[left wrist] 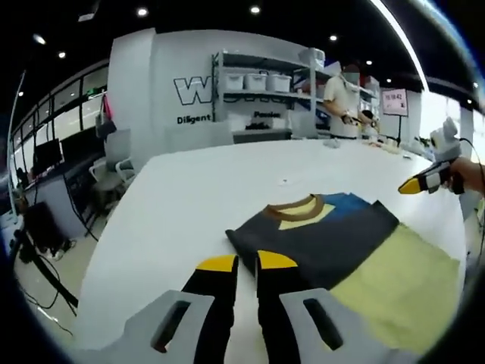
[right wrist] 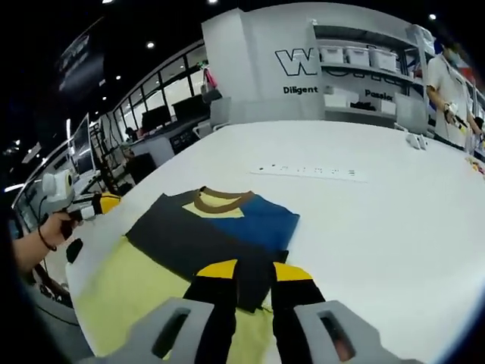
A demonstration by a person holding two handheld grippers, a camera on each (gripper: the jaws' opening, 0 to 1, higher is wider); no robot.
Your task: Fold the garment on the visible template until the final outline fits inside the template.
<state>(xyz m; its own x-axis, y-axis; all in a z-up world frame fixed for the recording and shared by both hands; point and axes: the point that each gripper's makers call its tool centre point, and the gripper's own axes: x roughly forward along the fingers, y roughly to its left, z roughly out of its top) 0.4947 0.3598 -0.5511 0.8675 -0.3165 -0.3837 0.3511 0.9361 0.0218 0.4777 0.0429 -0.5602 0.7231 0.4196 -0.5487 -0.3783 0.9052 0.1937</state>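
Note:
The folded garment point(left wrist: 326, 235) point(right wrist: 204, 235) is dark grey with a blue panel and a brown collar. It lies flat on a yellow-green template point(left wrist: 402, 288) point(right wrist: 129, 292) on the white table point(left wrist: 212, 189). Template shows beyond the garment on one side. My left gripper point(left wrist: 247, 262) hovers short of the garment's edge, its yellow-tipped jaws a narrow gap apart with nothing between them. In the right gripper view it is at the table's left edge point(right wrist: 102, 203), held by a hand. My right gripper point(right wrist: 255, 271) is slightly open and holds nothing. It hangs at the table's far right point(left wrist: 415, 184), away from the cloth.
A long white strip with small marks point(right wrist: 311, 172) lies on the table beyond the garment. A person point(left wrist: 341, 98) point(right wrist: 447, 83) stands by shelves with white bins point(left wrist: 261, 83) at the far end. Chairs and desks point(left wrist: 114, 163) stand off the table's left side.

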